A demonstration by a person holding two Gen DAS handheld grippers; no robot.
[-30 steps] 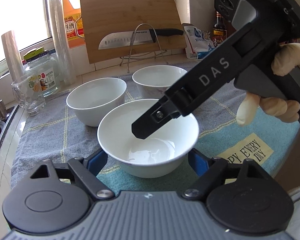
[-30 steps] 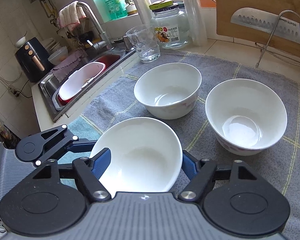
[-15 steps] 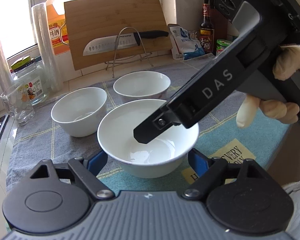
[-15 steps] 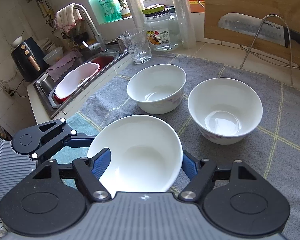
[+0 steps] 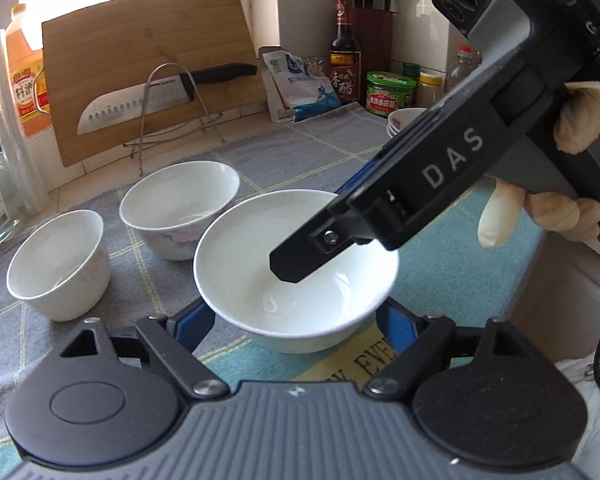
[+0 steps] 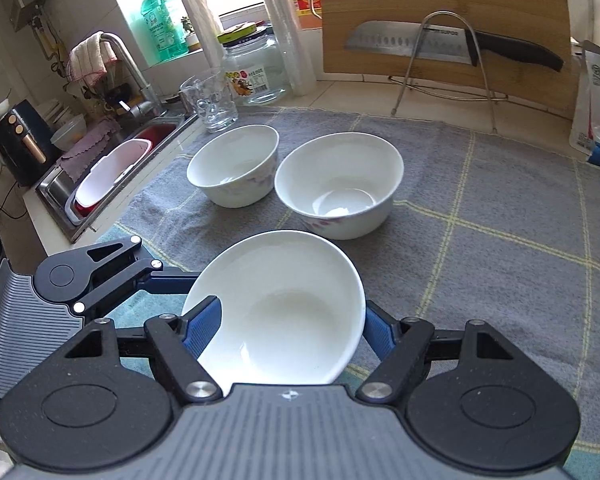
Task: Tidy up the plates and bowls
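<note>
I count three round white ceramic bowls. One, the near bowl (image 6: 284, 312), sits between both my grippers: left gripper (image 5: 296, 320) and right gripper (image 6: 292, 326) each clamp it, above the grey checked cloth (image 6: 480, 264). The other two bowls (image 6: 340, 184) stand touching on that cloth.

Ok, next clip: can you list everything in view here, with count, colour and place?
held bowl: 1, white, nearest, between both grippers
bowls on mat: 2, white with faint floral print, side by side on the grey mat
stacked bowls: a few, white, far right, partly hidden
cutting board: 1, wooden, leaning at the back
knife: 1, black handle, on wire stand before the board
glass jar: 1, clear, beside the sink
tumbler: 1, clear, by the jar
sauce bottle: 1, dark, back wall
left gripper: fingers either side of the held bowl
right gripper: fingers on the held bowl
gloved hand: 1, on the right gripper's handle
</note>
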